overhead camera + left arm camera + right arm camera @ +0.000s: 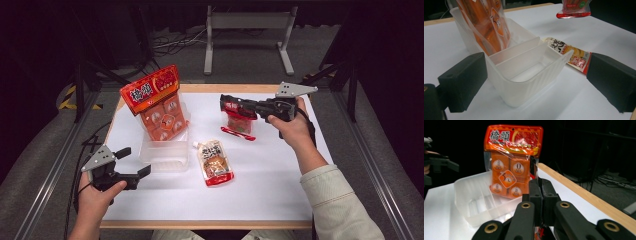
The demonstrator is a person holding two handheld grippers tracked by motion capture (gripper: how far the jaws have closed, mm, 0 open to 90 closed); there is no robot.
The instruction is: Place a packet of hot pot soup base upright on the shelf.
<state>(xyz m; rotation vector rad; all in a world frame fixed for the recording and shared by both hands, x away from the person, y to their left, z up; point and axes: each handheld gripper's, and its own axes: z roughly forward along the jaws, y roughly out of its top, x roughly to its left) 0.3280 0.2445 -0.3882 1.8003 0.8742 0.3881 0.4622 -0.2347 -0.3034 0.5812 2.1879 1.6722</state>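
Note:
A clear divided plastic bin sits left of centre on the white table, and a tall orange snack bag stands in its far compartment. A spouted sauce pouch lies flat to the right of the bin. My right gripper is shut on the top edge of a red pouch, which hangs above the table's far right part. In the right gripper view the jaws pinch that thin edge, facing the orange bag. My left gripper is open just beside the bin's near corner, touching nothing.
The table's wooden rim runs close on the right gripper's right side. The bin's near compartments hold nothing. Beyond the table stand a metal frame and floor cables. White tabletop lies open at the front right.

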